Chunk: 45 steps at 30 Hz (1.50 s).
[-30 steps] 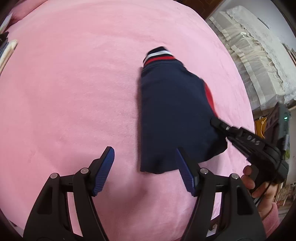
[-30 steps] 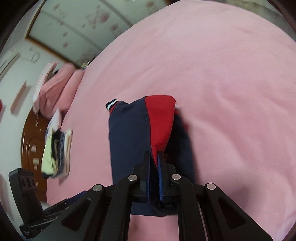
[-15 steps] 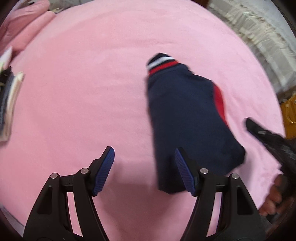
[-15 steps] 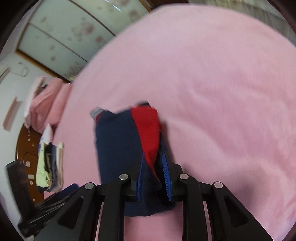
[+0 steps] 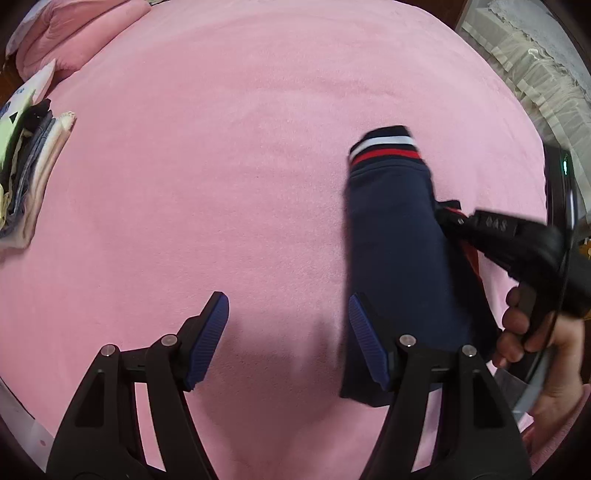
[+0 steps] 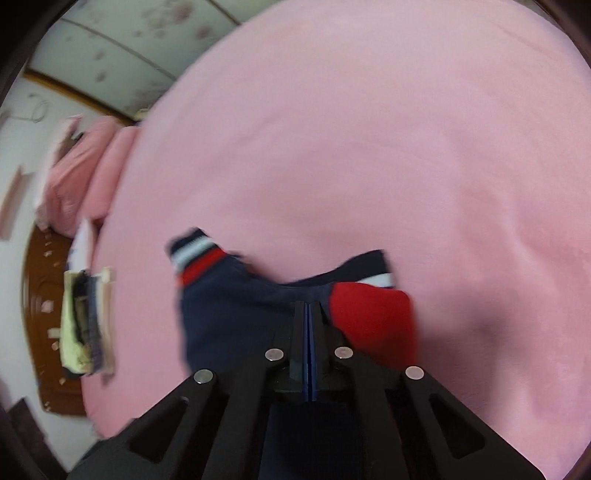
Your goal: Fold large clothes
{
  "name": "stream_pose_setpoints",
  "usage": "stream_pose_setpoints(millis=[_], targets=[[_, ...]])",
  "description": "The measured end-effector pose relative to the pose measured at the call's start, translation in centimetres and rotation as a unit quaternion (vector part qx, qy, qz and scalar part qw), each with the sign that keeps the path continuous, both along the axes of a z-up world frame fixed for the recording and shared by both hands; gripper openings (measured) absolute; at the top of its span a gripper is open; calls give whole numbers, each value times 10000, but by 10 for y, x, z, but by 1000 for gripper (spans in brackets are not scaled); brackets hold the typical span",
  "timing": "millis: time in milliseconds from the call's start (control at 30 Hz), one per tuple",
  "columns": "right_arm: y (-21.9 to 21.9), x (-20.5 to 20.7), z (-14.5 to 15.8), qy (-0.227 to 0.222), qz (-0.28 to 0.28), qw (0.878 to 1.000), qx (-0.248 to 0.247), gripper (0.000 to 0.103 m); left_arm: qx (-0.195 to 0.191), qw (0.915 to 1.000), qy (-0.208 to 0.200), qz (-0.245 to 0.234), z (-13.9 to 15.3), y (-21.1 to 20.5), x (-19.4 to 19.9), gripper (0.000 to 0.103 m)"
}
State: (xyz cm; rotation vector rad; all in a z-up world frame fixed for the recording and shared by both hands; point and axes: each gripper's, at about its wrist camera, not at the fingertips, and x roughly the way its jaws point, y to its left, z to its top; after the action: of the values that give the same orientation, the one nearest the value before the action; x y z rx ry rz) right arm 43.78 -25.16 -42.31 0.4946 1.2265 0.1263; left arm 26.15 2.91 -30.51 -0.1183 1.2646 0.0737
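A pink bed (image 5: pixel 229 155) fills both views, its plush cover smooth apart from a few soft creases. On its right half in the left wrist view lies the garment (image 5: pixel 399 251), a navy piece folded into a long narrow strip. One ribbed cuff (image 5: pixel 384 146), banded navy, white and red, points away from the camera. In the right wrist view the same garment (image 6: pixel 236 314) shows a red panel (image 6: pixel 373 321) lifted up on its right side and a second striped edge behind it.

Pink pillows (image 5: pixel 70 33) sit at the far left corner of the bed. Below them, at the left edge, is a stack of folded clothes (image 5: pixel 26 173) in pale green, grey and cream.

The left gripper (image 5: pixel 288 339) hangs low over the bed with its blue-padded fingers (image 5: pixel 208 336) wide apart and holding nothing; the right one is just over the garment's near left edge. The right gripper (image 6: pixel 307 317) has its fingers pressed together on the navy cloth beside the red panel. The left wrist view shows it reaching in from the right, held by a hand (image 5: pixel 535 354).
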Motion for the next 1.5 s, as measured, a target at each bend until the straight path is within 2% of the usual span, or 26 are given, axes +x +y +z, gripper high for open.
stream_pose_setpoints(millis=[100,233,267,333,467,533,600,633,733,767,833,900,1000,1033,1100,1133,1167,1200,1267,1300,1367,1433,1500], targets=[[-20,-12,-3,-231,-153,9996,-46,0,-68,9998,-16,-159,-1,1,5,65],[-41,-37,22,-460,-607,9945,-718,0,-124,9995,3,-307,-4,-1,21,65],[-47,-42,28,-558,-604,9953,-521,0,-205,9993,-16,-314,-5,0,26,65],[-52,-52,36,-680,-306,9971,144,0,-414,9986,-89,-329,-4,-2,36,65],[-29,-60,34,-555,789,9938,560,0,-653,9966,-332,-380,-8,-11,68,65],[-11,-71,31,-420,1117,9914,537,0,-544,9970,-349,-435,-15,-18,85,65],[-2,-75,26,-299,1122,9932,115,0,-537,9965,-376,-514,-21,-25,100,65],[-5,-77,20,-255,964,9950,-12,0,-486,9967,-395,-507,-24,-26,106,65],[-32,-91,4,36,68,9975,-704,0,312,9992,-174,-188,-29,-34,123,60],[-47,-99,-6,221,-187,9983,-503,0,360,9990,-173,-210,-24,-37,121,54],[-68,-116,-9,155,-571,9982,104,0,439,9983,-214,-328,-12,-43,111,53],[-75,-132,-1,74,-607,9981,101,0,725,9964,-319,-311,4,-45,89,53],[-69,-144,15,59,-413,9987,-304,0,769,9956,-426,-311,20,-43,52,53],[-65,-149,22,90,-393,9986,-348,0,789,9956,-397,-319,23,-43,42,54],[-57,-151,35,147,-413,9985,-340,1,1020,9941,-37,-363,22,-48,20,54],[-48,-154,42,168,-293,9991,-243,4,1060,9934,153,-418,20,-49,15,54],[-46,-152,43,183,-128,9996,-166,12,1042,9922,457,-511,16,-51,7,54],[-33,-150,52,194,106,9997,-128,16,980,9922,575,-515,16,-51,-2,54],[10,-149,59,153,380,9983,-416,36,869,9934,594,-454,20,-51,-24,54],[24,-150,65,82,456,9974,-548,43,850,9937,598,-426,22,-50,-30,54],[44,-152,74,20,628,9966,-540,67,846,9934,641,-434,28,-50,-45,55],[63,-144,79,139,881,9942,-603,73,885,9930,636,-459,34,-48,-58,58],[63,-160,98,192,1031,9907,-866,76,836,9936,577,-499,43,-46,-69,61]])
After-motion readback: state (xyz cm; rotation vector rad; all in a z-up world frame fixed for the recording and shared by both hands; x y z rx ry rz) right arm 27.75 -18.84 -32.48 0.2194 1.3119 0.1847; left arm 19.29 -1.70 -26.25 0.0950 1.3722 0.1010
